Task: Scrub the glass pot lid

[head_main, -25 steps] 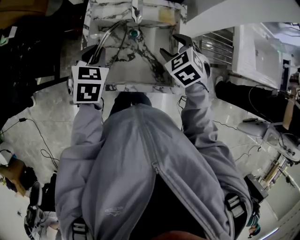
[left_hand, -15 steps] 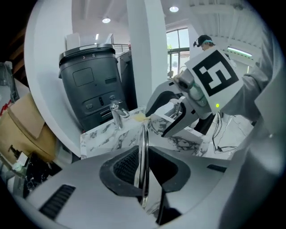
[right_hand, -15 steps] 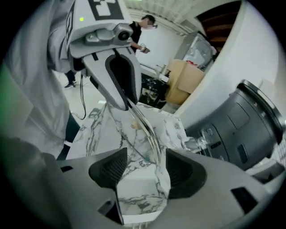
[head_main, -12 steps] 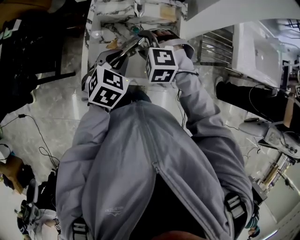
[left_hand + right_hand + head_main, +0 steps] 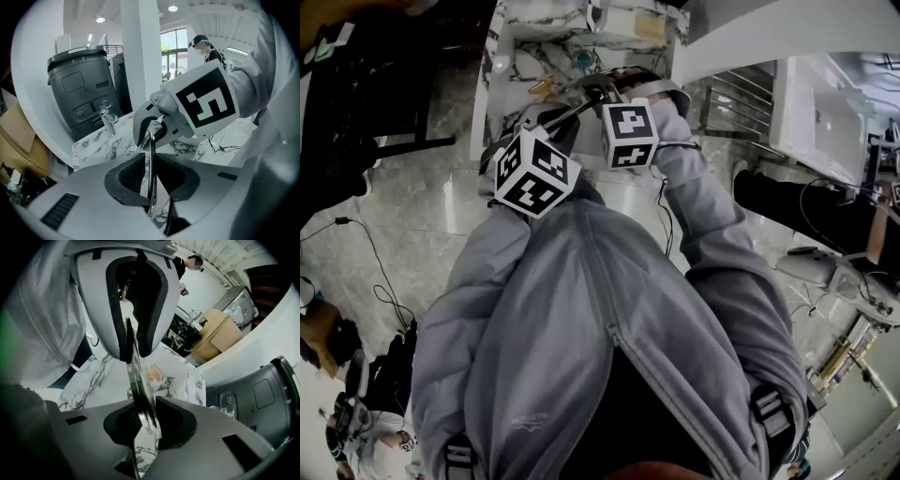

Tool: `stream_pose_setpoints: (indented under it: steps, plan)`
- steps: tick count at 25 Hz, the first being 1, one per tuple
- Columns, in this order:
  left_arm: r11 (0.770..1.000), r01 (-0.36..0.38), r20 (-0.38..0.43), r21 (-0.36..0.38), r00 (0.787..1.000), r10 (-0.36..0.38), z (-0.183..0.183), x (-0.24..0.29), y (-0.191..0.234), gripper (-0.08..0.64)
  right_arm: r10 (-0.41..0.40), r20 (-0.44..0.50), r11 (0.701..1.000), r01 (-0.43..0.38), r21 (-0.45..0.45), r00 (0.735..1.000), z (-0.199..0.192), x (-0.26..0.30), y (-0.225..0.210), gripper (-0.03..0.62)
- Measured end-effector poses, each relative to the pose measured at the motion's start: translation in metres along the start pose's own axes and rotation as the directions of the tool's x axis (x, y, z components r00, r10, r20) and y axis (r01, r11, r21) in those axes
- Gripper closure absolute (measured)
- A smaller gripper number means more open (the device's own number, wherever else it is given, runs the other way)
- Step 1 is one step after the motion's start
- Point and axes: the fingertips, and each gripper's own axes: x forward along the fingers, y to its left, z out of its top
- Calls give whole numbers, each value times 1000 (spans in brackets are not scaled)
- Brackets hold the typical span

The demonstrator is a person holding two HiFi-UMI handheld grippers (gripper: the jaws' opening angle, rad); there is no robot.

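The glass pot lid (image 5: 584, 92) hangs over the marble sink, held between my two grippers. In the left gripper view its metal rim (image 5: 151, 159) runs edge-on between the pads, and my left gripper (image 5: 151, 177) is shut on it. In the right gripper view the rim (image 5: 140, 394) likewise stands edge-on, and my right gripper (image 5: 143, 420) is shut on the opposite side. The right jaws have just been closing, with the lid between them. Each gripper faces the other across the lid. In the head view the marker cubes sit close together, left (image 5: 534, 172) and right (image 5: 628, 134).
A marble counter (image 5: 517, 58) with a faucet (image 5: 108, 123) lies below. A tan sponge-like piece (image 5: 156, 375) rests on it. A dark grey appliance (image 5: 82, 96) stands behind the counter. A metal rack (image 5: 736, 94) is to the right. Cables trail on the floor.
Both grippers have come together from wide apart toward the middle over the sink. The right gripper has rolled and now grips the lid that the left one carried.
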Motion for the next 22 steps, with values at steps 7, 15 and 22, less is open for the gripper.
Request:
stream_pose_setpoints:
  steps: [7, 15, 22]
  plan:
    - [973, 166, 179, -161, 974, -137, 1, -10, -3, 463, -20, -10, 1000, 20, -3, 1000, -9, 0, 14, 531]
    - [884, 395, 405, -250, 872, -275, -2, -34, 41, 429, -39, -6, 999, 40, 16, 999, -19, -2, 29, 529]
    - [861, 494, 217, -123, 860, -463, -21, 33, 65, 316, -60, 4, 997, 60, 42, 998, -26, 0, 37, 529]
